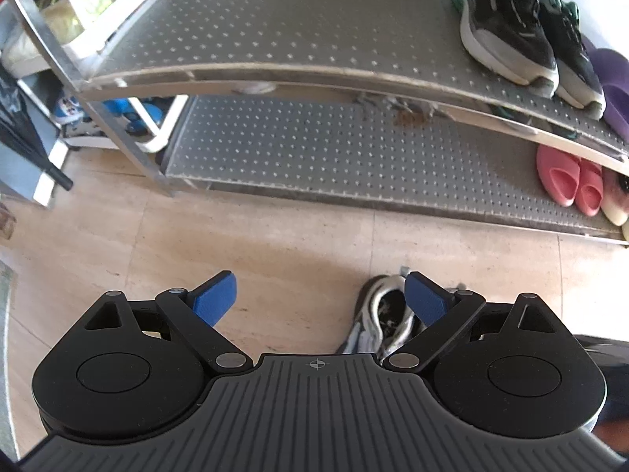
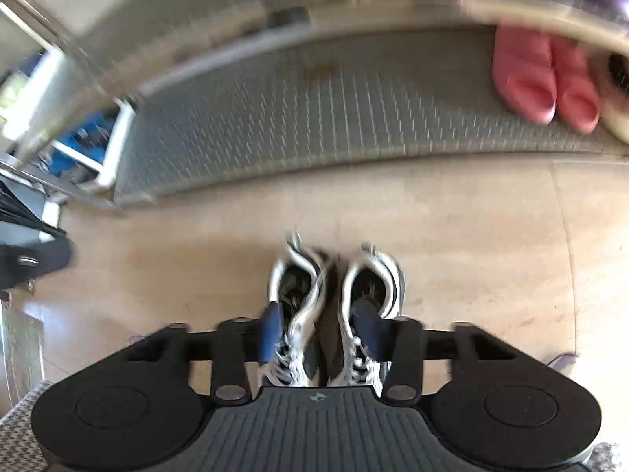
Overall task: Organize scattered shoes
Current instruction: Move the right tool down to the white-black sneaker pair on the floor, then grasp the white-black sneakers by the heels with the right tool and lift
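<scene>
In the right wrist view my right gripper (image 2: 322,328) is shut on a pair of white-and-black sneakers (image 2: 334,303), one blue finger inside each shoe opening, pinching the inner walls together above the floor. The view is motion-blurred. In the left wrist view my left gripper (image 1: 320,299) is open and empty over the floor; one of the same sneakers (image 1: 383,314) shows behind its right finger. A metal shoe rack (image 1: 298,55) with two perforated shelves stands ahead.
Black-and-teal sneakers (image 1: 515,27) and purple slippers (image 1: 613,86) sit at the right of the upper shelf. Pink slippers (image 1: 570,181) and a cream pair sit at the right of the lower shelf (image 1: 314,149). A white cart (image 1: 90,19) with clutter stands to the left.
</scene>
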Motion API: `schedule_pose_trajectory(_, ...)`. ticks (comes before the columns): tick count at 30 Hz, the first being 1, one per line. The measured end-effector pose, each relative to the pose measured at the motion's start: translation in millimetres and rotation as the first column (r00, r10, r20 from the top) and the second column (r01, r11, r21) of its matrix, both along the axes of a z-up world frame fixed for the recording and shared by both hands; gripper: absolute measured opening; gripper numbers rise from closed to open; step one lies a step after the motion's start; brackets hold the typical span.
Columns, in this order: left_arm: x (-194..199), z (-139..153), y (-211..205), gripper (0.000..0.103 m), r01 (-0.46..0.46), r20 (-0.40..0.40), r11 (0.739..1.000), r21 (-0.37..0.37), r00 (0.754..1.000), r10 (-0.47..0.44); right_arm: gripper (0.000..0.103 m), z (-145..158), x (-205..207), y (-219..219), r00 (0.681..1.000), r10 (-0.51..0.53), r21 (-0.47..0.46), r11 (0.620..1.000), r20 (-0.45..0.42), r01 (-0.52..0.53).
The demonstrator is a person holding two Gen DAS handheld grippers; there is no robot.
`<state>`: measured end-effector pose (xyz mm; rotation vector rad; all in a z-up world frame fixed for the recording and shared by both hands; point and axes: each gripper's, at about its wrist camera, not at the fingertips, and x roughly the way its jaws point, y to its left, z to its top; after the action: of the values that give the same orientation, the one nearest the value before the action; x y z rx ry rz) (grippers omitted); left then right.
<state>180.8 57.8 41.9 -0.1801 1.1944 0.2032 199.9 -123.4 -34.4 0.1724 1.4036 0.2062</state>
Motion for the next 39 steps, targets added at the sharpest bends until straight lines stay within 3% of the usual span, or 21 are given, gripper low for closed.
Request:
schedule_pose_trajectory(4,1,4,-1,0.096,0.015,0.013,1.0,0.001,1.0,-0.015,0.042,-37,6,5,0.997,0.004,-0.001,1.0,-0.074,-0.004)
schedule_pose_trajectory(7,0,2,5,0.096,-0.001,0.005,1.0,-0.003,1.0,0.001,0.058,-62,13,13,0.997,-0.001,-0.021,1.0,-0.078,-0.001)
schedule_pose_trajectory(12,-5,4,27,0.096,-0.025,-0.001,1.0,-0.006,1.0,0.025,0.059,-99,20,15,0.994,-0.045,-0.066,0.997,-0.102,0.038)
schedule_pose_trajectory(17,-11,2,44,0.096,-0.061,-0.011,0.998,-0.01,0.998,0.061,0.063,-113,25,14,0.996,-0.017,-0.134,0.991,-0.083,0.005)
schedule_pose_trajectory(23,-14,6,46,0.096,-0.057,0.0,0.998,-0.016,0.998,0.057,0.067,-125,32,14,0.995,-0.023,-0.149,0.989,-0.094,0.009)
schedule_pose_trajectory(27,-13,7,48,0.096,-0.074,0.001,0.997,-0.032,0.997,0.074,0.068,-120,24,24,0.999,0.017,-0.18,0.983,-0.04,-0.024)
schedule_pose_trajectory(29,-15,8,45,0.096,-0.063,0.004,0.997,-0.031,0.998,0.064,0.078,-120,25,21,1.0,-0.015,-0.18,0.984,-0.024,0.01)
schedule_pose_trajectory(33,-14,7,40,0.096,-0.047,-0.001,0.998,-0.038,0.999,0.047,0.079,-139,36,13,0.989,-0.122,-0.12,0.986,-0.08,0.112)
schedule_pose_trajectory(39,-10,6,44,0.096,-0.068,-0.001,0.997,-0.027,0.998,0.068,0.078,-170,52,33,0.991,-0.114,-0.141,0.985,-0.073,0.103)
